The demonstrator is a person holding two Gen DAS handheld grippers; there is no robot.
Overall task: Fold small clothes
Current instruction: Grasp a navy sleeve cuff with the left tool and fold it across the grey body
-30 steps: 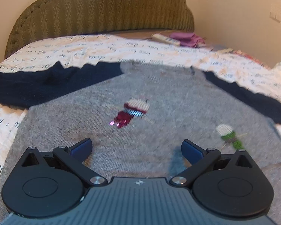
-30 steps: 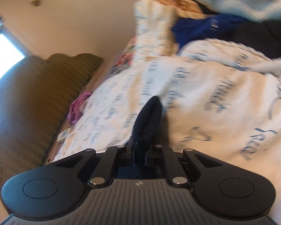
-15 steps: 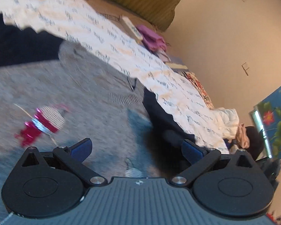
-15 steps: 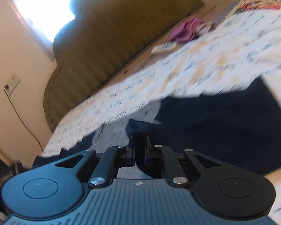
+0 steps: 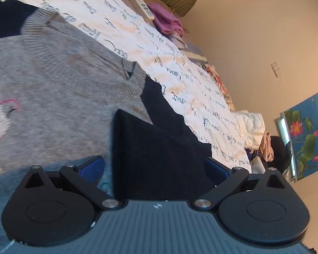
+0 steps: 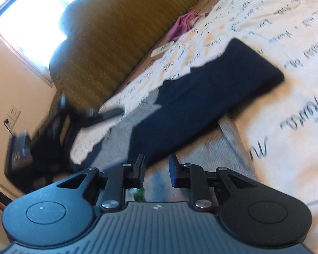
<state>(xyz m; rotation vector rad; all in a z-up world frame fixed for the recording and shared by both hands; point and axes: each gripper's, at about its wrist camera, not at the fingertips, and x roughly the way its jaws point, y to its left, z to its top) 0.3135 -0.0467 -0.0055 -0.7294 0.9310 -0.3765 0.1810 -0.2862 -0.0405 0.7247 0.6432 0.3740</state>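
Right gripper (image 6: 156,170) jaws are opening with nothing between them, the navy sleeve (image 6: 212,103) laid across the grey sweater (image 5: 53,89) as a fold, long axis running lower left to upper right. Left gripper (image 5: 154,165) jaws stand wide, empty, above that sleeve on the bed (image 5: 201,97).

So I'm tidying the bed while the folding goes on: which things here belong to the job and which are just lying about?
Belongs to the job:
- grey sweater
- its navy sleeve, folded across the body

Just lying about:
- remote control
- purple cloth
- pile of clothes at the bed's far end
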